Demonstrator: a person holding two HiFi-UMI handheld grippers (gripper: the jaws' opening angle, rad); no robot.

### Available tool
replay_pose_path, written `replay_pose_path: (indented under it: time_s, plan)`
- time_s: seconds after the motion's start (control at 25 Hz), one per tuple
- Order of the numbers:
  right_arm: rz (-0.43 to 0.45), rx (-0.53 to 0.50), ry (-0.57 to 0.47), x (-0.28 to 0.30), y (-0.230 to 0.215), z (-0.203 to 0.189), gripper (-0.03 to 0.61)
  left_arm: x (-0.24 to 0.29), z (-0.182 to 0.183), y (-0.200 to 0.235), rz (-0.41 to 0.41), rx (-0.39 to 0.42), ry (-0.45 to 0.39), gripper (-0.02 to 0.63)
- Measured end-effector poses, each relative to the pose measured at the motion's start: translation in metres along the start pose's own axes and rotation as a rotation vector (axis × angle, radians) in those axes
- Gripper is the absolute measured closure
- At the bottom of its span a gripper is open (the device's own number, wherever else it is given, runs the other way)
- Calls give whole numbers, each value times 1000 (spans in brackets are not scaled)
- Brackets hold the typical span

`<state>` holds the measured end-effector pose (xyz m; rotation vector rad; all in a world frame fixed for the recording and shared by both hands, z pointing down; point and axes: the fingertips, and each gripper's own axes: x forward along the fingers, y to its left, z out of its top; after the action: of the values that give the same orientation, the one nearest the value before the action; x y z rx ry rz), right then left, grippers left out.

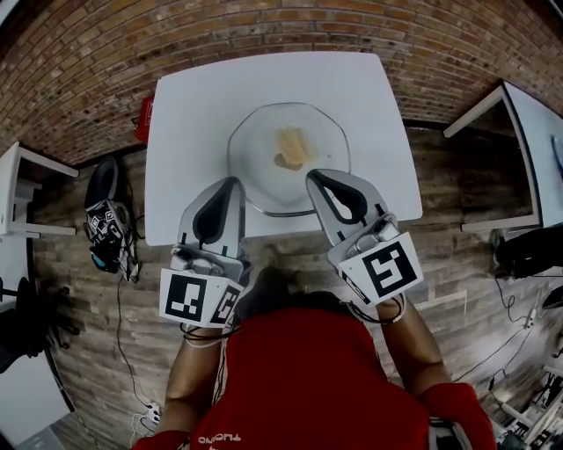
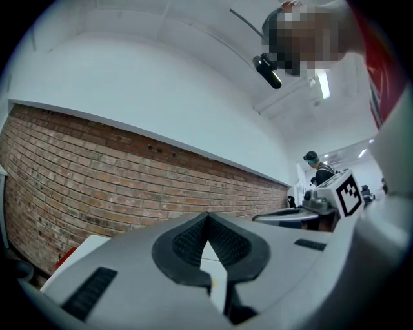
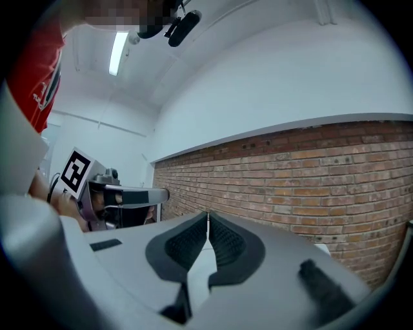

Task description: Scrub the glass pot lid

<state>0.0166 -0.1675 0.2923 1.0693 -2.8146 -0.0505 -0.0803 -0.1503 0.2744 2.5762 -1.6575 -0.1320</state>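
A round glass pot lid [image 1: 288, 156] lies on the white table [image 1: 185, 132], with a yellowish sponge [image 1: 289, 148] resting on its middle. My left gripper [image 1: 234, 183] hovers at the table's near edge, just left of the lid, shut with nothing in it. My right gripper [image 1: 310, 177] reaches over the lid's near rim, shut and empty too. In the left gripper view the black pads [image 2: 222, 242] meet at their tips with only table showing behind. The right gripper view shows its pads [image 3: 226, 243] closed the same way. Neither gripper view shows the lid.
A brick wall [image 1: 264, 26] runs behind the table. A red object [image 1: 143, 119] sits at the table's left edge. Another marked gripper [image 1: 106, 224] lies on the wooden floor at left. White furniture stands at the far left [image 1: 22, 189] and far right [image 1: 528, 132].
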Motion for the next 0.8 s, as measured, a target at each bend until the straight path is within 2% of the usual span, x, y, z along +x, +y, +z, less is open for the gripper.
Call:
replay_pose_path:
  time_s: [0.4,0.8]
  plan:
    - [-59,3,48,74,-28,-20,548,52,-24,54,-63,11,46,597]
    - [-132,22,219,122,-47,-64,546,91,-65,92,-119,-5,132,597]
